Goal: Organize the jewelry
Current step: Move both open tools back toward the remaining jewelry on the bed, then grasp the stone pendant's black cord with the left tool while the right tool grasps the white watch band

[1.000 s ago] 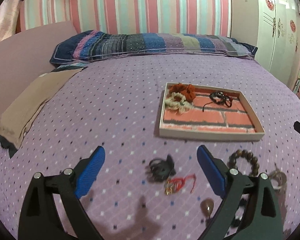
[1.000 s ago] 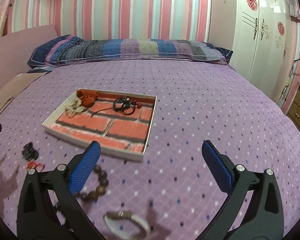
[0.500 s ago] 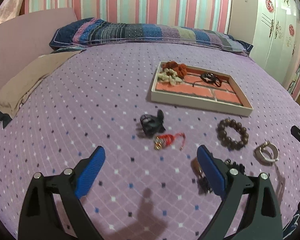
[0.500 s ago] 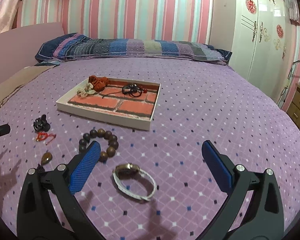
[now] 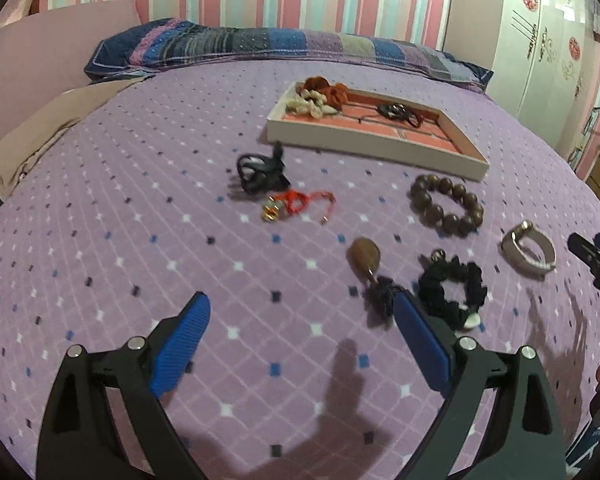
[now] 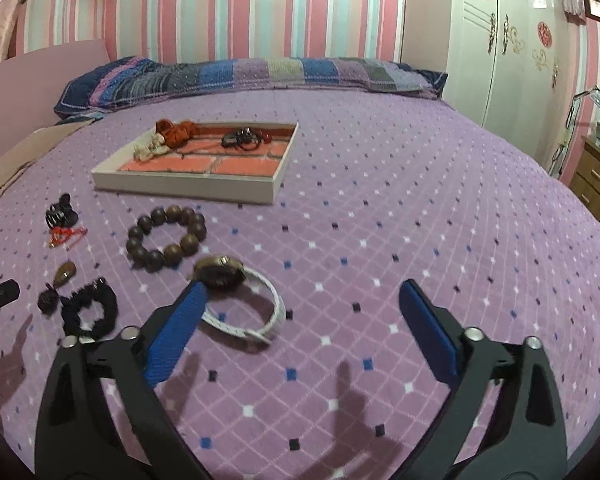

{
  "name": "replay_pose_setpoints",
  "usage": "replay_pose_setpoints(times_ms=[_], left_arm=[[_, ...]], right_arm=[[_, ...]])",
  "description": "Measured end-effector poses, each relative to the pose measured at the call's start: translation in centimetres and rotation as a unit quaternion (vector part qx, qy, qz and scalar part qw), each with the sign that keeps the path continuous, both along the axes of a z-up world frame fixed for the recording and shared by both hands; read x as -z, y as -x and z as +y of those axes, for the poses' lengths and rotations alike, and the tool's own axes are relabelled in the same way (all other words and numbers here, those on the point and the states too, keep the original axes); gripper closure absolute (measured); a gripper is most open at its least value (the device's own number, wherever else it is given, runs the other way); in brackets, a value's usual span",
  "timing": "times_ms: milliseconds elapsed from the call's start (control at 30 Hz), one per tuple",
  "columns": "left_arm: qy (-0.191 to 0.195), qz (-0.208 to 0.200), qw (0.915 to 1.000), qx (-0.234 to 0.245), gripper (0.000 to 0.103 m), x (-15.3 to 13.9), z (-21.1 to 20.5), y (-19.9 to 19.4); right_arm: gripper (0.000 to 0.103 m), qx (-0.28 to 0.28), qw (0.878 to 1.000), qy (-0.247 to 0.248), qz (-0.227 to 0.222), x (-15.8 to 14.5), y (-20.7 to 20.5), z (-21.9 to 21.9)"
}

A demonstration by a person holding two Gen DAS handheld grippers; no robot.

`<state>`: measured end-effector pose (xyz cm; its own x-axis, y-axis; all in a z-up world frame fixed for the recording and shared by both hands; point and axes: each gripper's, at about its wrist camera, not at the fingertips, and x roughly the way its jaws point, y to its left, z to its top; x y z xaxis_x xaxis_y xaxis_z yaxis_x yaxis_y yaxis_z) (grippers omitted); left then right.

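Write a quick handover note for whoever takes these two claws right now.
Left claw: open, holding nothing.
Right claw: holding nothing, closing, beside the watch.
In the tray: orange scrunchie, cream scrunchie, black cord.
Left on the bed: hair clip, red charm, bead bracelet, brown pendant, black scrunchie, watch.

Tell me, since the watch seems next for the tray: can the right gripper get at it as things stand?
Probably yes: the watch lies flat on the bedspread, just ahead of the closing right gripper, nothing covering it.
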<state>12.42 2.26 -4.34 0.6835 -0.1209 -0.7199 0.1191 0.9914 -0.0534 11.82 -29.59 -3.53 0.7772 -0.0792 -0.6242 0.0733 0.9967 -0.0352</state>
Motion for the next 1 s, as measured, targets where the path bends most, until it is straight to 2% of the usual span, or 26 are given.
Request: replay_pose_setpoints(times_ms=[533, 767, 800, 900, 1000], left_arm=[[0.01, 0.009, 0.9997, 0.019, 0.012, 1.7, -1.8, -0.8], [0.007, 0.009, 0.9996, 0.027, 0.013, 1.9, -2.7, -1.1], [0.006, 0.009, 0.9996, 0.028, 0.014, 2.0, -2.8, -1.3], [0.006, 0.017, 0.9993, 0.033, 0.027, 2.2, -3.0, -1.8], [0.012, 0.025, 0.999, 0.036, 0.029, 2.5, -3.2, -2.4]], right_arm=[[0.019, 0.009, 1.0, -0.016, 0.011, 1.2, -0.8, -1.0], [0.031, -0.001, 1.0, -0.01, 0.023, 2.0, -1.6, -0.5], [0.033, -0.001, 1.0, -0.011, 0.025, 2.1, -1.6, -0.5], [0.039, -0.002, 0.999, -0.017, 0.031, 2.5, -1.9, -0.5], [0.042, -0.004, 0.999, -0.021, 0.034, 2.8, -2.3, -0.5]])
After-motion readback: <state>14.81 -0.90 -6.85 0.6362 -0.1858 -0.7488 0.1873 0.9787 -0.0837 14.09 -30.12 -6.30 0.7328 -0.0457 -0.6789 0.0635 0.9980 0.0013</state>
